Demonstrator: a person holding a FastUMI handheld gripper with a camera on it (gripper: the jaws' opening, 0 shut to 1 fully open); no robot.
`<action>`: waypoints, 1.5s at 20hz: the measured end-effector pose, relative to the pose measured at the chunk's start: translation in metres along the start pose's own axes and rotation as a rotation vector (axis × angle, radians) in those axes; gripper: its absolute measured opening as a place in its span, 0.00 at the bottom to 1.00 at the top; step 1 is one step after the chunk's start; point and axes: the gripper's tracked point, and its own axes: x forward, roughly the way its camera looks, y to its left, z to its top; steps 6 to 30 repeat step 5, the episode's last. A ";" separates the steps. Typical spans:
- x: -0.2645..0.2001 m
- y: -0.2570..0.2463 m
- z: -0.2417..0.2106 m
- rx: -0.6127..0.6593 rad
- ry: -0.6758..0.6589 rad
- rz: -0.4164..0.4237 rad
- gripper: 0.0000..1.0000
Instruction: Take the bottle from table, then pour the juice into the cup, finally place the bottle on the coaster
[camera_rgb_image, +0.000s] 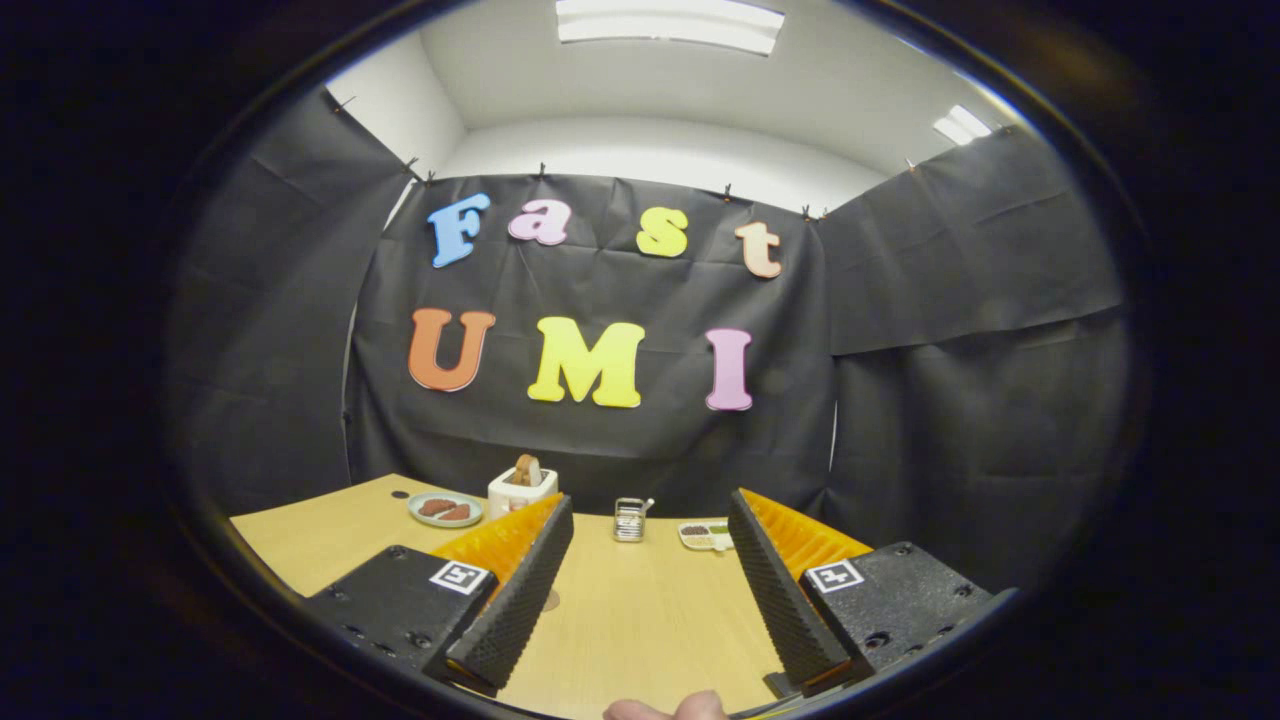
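The gripper (650, 545) is hovering low over the pale wooden table (640, 620), looking forward toward the far end. Its two fingers are standing wide apart, with nothing between them except bare table surface; the left finger (515, 600) and the right finger (775, 595) are each angling outward from the near end toward the far end.

Beyond the fingers, at the far end of the table, several small things are sitting in a loose row. To the left, a round pale-green plate (446, 509) is carrying two reddish-brown pieces of food. Just right of it, a small white toaster (521, 488) is standing with a brown slice of bread poking out of its top. Near the middle, between the lines of the two fingertips, a small metal rack-like object (629, 519) is standing upright; its exact nature is too small to tell. Right of that, just beside the tip of the right finger, a small white rectangular tray (704, 535) is holding dark and greenish bits.

At the very near end, between the bases of the fingers, the tips of a person's hand (665, 709) are showing.

Black cloth is hanging behind the table and on both sides, and a white ceiling with bright panel lights is showing above it.
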 end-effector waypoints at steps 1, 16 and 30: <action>0.000 0.002 0.000 0.001 0.000 0.002 1.00; 0.000 0.003 0.002 -0.007 -0.009 -0.002 1.00; 0.000 0.003 0.002 -0.007 -0.009 -0.002 1.00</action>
